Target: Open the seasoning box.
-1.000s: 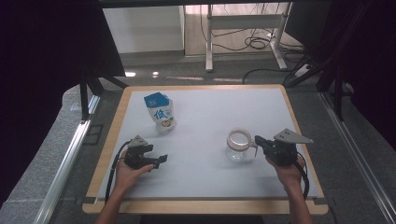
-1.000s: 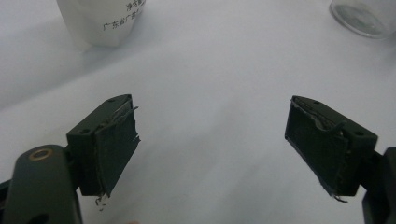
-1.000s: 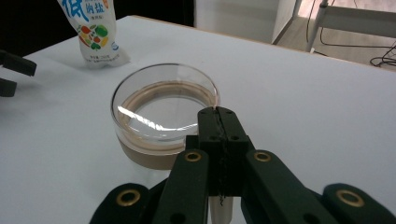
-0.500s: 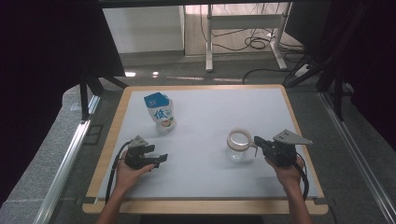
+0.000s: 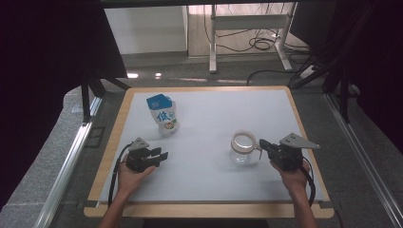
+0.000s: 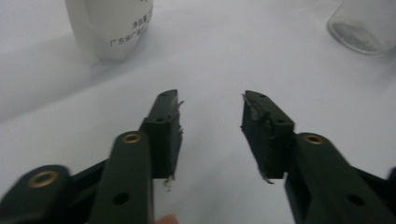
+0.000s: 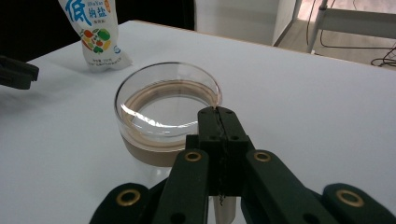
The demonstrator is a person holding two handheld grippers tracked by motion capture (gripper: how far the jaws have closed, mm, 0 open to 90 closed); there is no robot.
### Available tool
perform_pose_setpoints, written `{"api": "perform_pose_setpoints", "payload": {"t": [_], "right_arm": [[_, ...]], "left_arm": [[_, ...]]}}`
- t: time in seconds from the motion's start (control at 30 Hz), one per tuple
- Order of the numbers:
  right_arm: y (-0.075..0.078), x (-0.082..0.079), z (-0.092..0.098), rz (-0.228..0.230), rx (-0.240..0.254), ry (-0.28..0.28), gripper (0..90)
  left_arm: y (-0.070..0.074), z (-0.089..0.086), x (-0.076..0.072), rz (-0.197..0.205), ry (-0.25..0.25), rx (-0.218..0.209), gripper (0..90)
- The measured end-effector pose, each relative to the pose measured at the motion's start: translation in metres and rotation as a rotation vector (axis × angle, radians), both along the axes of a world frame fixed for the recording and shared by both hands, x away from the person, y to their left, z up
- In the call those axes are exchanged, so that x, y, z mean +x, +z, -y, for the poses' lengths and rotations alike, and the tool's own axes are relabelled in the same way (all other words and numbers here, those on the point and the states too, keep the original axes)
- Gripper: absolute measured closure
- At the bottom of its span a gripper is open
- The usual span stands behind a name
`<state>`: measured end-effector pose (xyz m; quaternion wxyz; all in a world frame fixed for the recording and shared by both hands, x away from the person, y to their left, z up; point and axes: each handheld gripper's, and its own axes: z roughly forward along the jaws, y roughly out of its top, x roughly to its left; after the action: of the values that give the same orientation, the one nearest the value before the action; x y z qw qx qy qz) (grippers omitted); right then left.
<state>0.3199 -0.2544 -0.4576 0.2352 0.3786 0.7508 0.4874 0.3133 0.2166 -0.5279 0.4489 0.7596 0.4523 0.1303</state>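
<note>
A white salt pouch (image 5: 164, 116) with a blue top stands upright at the table's far left; it also shows in the left gripper view (image 6: 112, 28) and the right gripper view (image 7: 93, 32). A clear glass jug (image 5: 244, 147) (image 7: 163, 116) with a tan band sits at the right. My right gripper (image 5: 262, 145) (image 7: 217, 112) is shut at its rim, on the handle side, apparently on the handle. My left gripper (image 5: 164, 156) (image 6: 210, 100) rests low at the near left, and its jaws have just been closing. They still stand apart with nothing between them.
The white table top has a wooden rim (image 5: 114, 142). Dark curtains flank both sides. A desk frame and cables (image 5: 256, 42) lie on the floor beyond the far edge. The jug's base (image 6: 364, 28) sits far right in the left gripper view.
The left gripper's jaws have narrowed. Both hands, the pouch and the jug stay where they were.
</note>
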Motion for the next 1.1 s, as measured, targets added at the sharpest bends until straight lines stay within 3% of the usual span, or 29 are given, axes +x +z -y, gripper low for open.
{"api": "perform_pose_setpoints", "payload": {"t": [0.13,0.27,0.4,0.53,0.6,0.63,0.67,0.83,1.1], "right_arm": [[0.000,0.000,0.000,-0.001,0.001,0.001,89.6],[0.000,0.000,0.000,0.001,0.001,0.001,89.6],[-0.001,0.000,0.001,-0.002,0.007,0.004,89.6],[-0.003,-0.001,0.001,-0.010,-0.036,-0.019,89.6],[-0.004,-0.001,0.002,0.005,0.009,-0.019,89.6],[-0.004,-0.001,0.002,0.005,0.009,-0.019,89.6],[0.000,-0.004,-0.001,0.034,-0.022,-0.034,89.6],[0.002,-0.003,-0.007,0.037,-0.041,-0.022,89.6],[-0.001,0.000,-0.007,0.022,-0.023,-0.017,89.6]], "left_arm": [[0.002,0.002,-0.002,0.013,0.022,-0.001,78.3],[0.004,0.007,-0.002,0.013,0.001,-0.009,88.4],[0.009,0.019,0.001,0.021,-0.053,-0.011,89.4],[0.015,0.035,0.007,0.031,-0.093,-0.013,89.5],[0.018,0.045,0.011,0.040,-0.119,-0.014,89.4],[0.018,0.045,0.011,0.040,-0.119,-0.014,89.4],[0.019,0.050,0.013,0.040,-0.133,-0.014,89.4],[0.020,0.056,0.015,0.039,-0.145,-0.015,89.5],[0.020,0.061,0.016,0.034,-0.154,-0.020,89.6]]}}
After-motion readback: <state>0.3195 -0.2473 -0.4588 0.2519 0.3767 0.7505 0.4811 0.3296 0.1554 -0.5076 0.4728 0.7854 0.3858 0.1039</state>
